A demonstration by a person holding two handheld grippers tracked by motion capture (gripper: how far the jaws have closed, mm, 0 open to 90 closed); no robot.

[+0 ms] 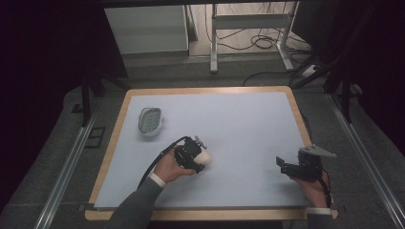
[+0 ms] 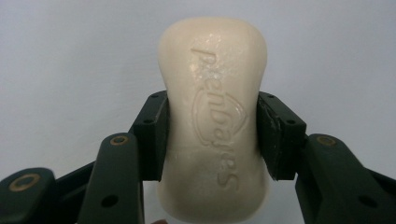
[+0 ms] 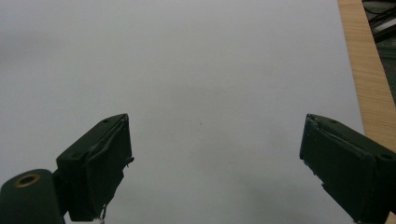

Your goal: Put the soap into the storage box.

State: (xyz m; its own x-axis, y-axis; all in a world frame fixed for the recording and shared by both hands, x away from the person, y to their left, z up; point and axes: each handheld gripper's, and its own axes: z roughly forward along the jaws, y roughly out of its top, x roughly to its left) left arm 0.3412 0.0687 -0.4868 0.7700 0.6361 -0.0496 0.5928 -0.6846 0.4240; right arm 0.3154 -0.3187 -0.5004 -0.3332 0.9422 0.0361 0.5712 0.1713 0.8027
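Left tool (image 2: 212, 135): clamped on the soap (image 2: 214, 116), one pad on each long side at the bar's narrowed waist, embossed face up; in the high view this tool (image 1: 203, 157) sits near the middle of the desk, toward the near edge.
Soap: a cream bar, both ends jutting past the pads; whether it rests on the desk or hangs just above it cannot be told.
Right tool (image 3: 215, 161): jaws wide apart, nothing between them, pointing over bare desk; in the high view it (image 1: 282, 166) sits at the near right corner, well apart from the soap.
Dish (image 1: 150, 121): an oval soap dish near the far left corner, empty, well apart from the left tool.
Desk (image 1: 248, 124): pale blue top with a wooden border.
Likely step: carrying the soap to the dish.
Risk: the bar looks smooth and curved, so it could squirt out of the pads if squeezed harder or swung fast.
Risk: a grip only at the waist could let the long bar pivot, so it lands across the dish rim.
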